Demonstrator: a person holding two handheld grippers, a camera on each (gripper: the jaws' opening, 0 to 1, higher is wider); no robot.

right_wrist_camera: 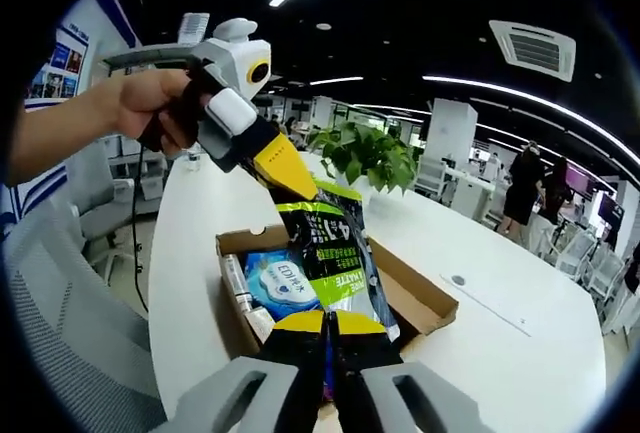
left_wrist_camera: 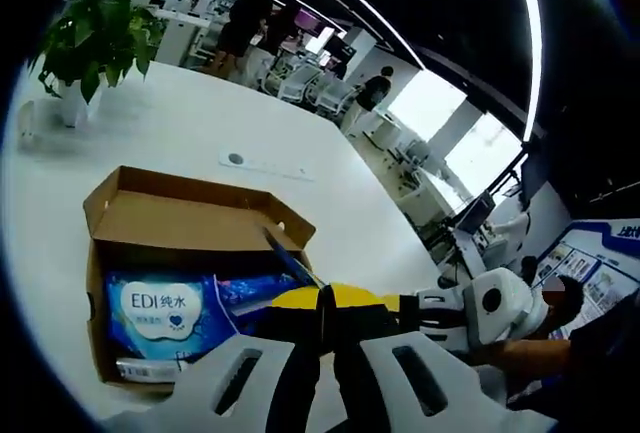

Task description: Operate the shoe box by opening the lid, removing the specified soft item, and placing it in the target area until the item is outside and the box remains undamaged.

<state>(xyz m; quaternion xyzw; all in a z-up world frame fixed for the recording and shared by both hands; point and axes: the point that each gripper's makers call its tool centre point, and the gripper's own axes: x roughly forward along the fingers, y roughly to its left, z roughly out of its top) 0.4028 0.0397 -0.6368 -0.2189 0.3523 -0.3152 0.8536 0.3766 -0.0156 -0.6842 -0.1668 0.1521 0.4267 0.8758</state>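
Left gripper view: box [left_wrist_camera: 190,223] lies open on white table [left_wrist_camera: 150,123], lid folded back. Blue pack [left_wrist_camera: 170,313] rests inside.
Left gripper [left_wrist_camera: 328,353]: jaws closed on something yellow and dark at the bottom edge; probably the green pack's end.
Right gripper view: green pack [right_wrist_camera: 335,253] hangs above the box [right_wrist_camera: 420,298], stretched between both tools, so it is already lifted clear.
Right gripper [right_wrist_camera: 328,343]: jaws pinch the pack's near end.
Left gripper, seen here [right_wrist_camera: 285,168]: yellow jaws clamp the far end, hand [right_wrist_camera: 150,103] holding it high.
Plant [right_wrist_camera: 365,153]: behind the box.
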